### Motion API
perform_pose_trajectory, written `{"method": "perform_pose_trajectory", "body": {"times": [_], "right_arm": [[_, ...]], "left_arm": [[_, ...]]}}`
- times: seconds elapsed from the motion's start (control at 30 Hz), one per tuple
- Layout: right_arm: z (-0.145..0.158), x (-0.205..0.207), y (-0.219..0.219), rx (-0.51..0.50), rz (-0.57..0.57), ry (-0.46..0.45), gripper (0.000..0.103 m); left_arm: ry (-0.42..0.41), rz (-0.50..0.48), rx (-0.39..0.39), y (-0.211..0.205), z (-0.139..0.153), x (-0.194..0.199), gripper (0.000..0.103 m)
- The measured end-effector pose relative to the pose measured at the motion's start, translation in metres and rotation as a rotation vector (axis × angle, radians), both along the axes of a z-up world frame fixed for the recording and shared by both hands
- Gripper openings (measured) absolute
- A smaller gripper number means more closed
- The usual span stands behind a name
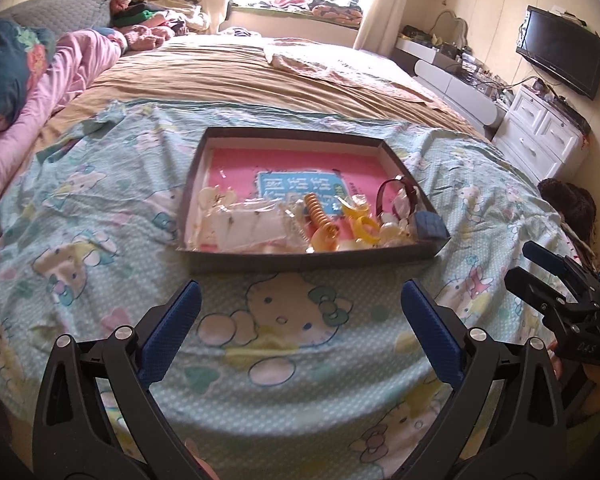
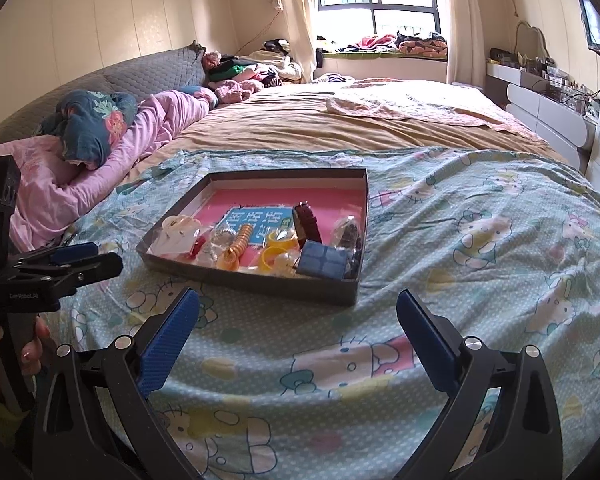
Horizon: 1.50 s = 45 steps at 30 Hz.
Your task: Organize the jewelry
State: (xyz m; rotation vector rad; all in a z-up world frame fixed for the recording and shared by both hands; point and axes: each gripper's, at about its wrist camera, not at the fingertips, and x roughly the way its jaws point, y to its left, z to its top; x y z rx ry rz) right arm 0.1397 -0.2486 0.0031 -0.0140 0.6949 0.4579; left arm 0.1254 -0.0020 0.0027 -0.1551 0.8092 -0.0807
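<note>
A shallow dark tray [image 1: 300,134] with a pink floor lies on the cat-print sheet. Along its near side lie jewelry pieces: an orange spiral band [image 1: 318,210], yellow rings [image 1: 360,220], a dark red strap [image 1: 396,192], a small blue box [image 1: 430,226] and clear packets [image 1: 244,226]. My left gripper [image 1: 300,292] hovers open just short of the tray's front wall, nothing between its pads. In the right wrist view the tray [image 2: 260,280] sits ahead and slightly left. My right gripper [image 2: 298,298] is also open and empty. Each gripper shows in the other's view: right [image 1: 528,268], left [image 2: 96,258].
The cat-print sheet [image 2: 460,240] covers the near part of a wide bed; a tan blanket [image 1: 240,76] lies beyond. A pink quilt [image 2: 100,168] is bunched on the left. White drawers [image 1: 540,136] and a wall TV [image 1: 560,56] stand on the right.
</note>
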Motion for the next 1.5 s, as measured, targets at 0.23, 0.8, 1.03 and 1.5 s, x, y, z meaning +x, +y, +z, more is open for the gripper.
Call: {"method": "perform_pose_trajectory", "body": {"times": [0.23, 0.8, 1.03, 1.5], "right_arm": [[-0.016, -0.008, 0.007, -0.001, -0.002, 0.052, 0.098], [-0.017, -0.015, 0.018, -0.018, 0.029, 0.068, 0.098], [-0.014, -0.016, 0.016, -0.015, 0.024, 0.061, 0.098], [-0.012, -0.015, 0.015, -0.013, 0.025, 0.057, 0.098]], "left_arm": [[0.010, 0.000, 0.021, 0.000, -0.012, -0.014, 0.093], [-0.001, -0.014, 0.043, -0.010, -0.010, -0.021, 0.093], [-0.008, -0.020, 0.039, -0.013, -0.007, -0.023, 0.093], [-0.009, -0.005, 0.049, -0.011, -0.005, -0.023, 0.093]]}}
